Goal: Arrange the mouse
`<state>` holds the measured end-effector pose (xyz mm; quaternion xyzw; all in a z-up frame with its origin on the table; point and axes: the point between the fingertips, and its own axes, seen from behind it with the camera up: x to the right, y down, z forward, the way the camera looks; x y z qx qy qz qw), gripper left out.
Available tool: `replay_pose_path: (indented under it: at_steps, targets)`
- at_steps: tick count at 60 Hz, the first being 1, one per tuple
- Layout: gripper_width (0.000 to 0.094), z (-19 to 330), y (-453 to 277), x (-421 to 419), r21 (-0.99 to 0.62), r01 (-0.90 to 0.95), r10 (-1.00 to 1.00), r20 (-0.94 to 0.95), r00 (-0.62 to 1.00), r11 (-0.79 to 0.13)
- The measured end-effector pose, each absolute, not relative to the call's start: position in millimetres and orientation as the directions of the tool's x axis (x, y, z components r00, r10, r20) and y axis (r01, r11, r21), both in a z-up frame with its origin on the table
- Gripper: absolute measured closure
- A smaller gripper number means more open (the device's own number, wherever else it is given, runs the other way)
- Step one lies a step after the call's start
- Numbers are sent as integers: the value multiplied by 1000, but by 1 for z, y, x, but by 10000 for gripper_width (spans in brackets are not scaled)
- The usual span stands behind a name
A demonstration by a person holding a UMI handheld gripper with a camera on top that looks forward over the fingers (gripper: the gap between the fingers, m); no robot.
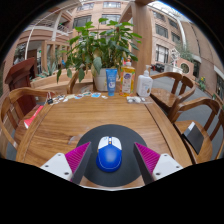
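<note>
Blue mouse (109, 156) sits centred on the round dark mouse mat (110, 140) at the near edge of the wooden bench (90, 115), between the released jaws with gaps either side; approach step, closing on it likely next.

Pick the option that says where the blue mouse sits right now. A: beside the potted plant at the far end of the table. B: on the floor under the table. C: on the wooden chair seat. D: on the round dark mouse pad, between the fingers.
D: the blue mouse rests on the round dark mouse pad on the wooden table, between the open fingers of the hand-held gripper, with a gap at each side.
</note>
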<state>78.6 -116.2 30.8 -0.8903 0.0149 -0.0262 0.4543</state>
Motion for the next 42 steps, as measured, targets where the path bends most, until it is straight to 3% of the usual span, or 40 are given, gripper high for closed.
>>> replay_pose_path:
  at_steps: [20,42]
  targets:
    - [80,123,-202,64,-858,24,-70,70,995,-514]
    - [82,152,-286,43,-869,46,-39,75,996,-493]
